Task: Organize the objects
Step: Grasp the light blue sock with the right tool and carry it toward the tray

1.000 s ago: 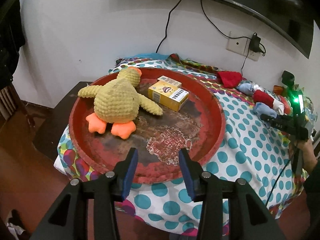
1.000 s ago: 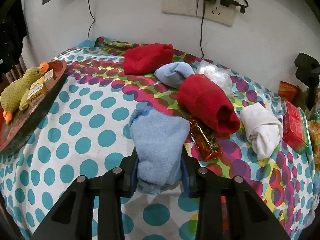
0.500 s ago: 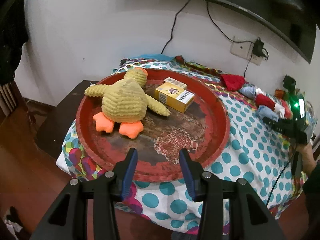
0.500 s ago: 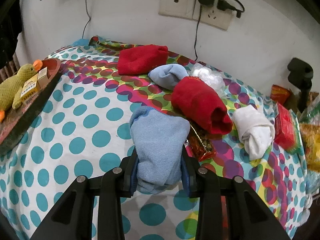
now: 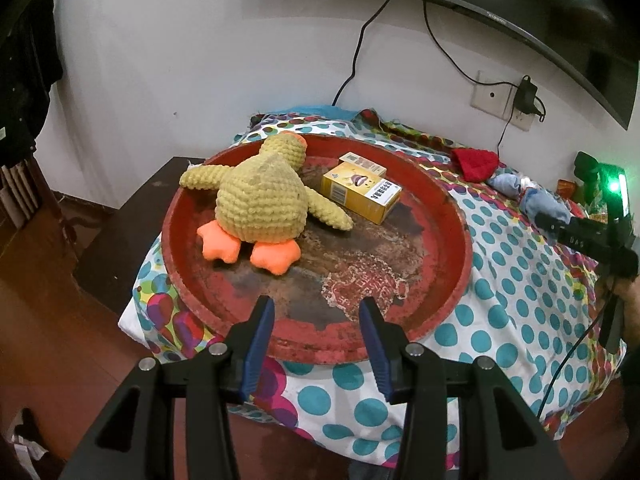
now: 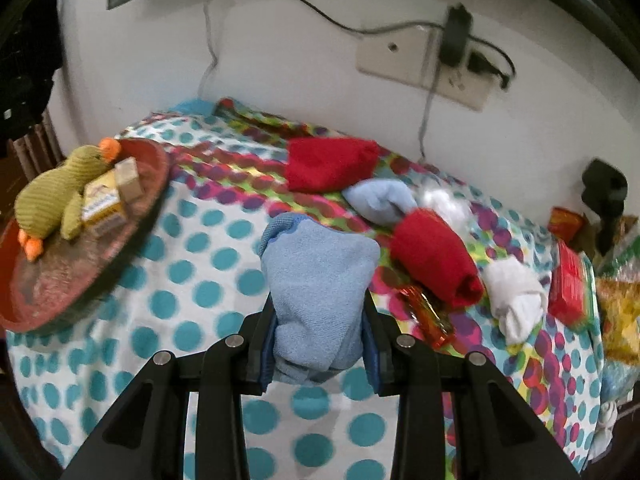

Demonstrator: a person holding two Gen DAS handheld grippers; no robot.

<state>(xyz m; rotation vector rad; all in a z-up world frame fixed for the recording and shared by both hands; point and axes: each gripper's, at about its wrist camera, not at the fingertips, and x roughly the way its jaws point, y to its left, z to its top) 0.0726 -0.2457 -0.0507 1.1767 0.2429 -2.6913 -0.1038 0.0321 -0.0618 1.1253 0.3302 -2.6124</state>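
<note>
We carry the blue cloth (image 6: 318,280), clamped in the right gripper (image 6: 319,344), toward the red tray (image 6: 132,216) at 10 o'clock; keep grip firm. Left gripper (image 5: 316,342) hovers w/ fingers apart, empty.

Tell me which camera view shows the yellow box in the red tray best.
The left wrist view: the yellow box lies near and sharp, its top and print visible, beside the plush duck. The right wrist view shows it small, blurred, at the far left edge.
</note>
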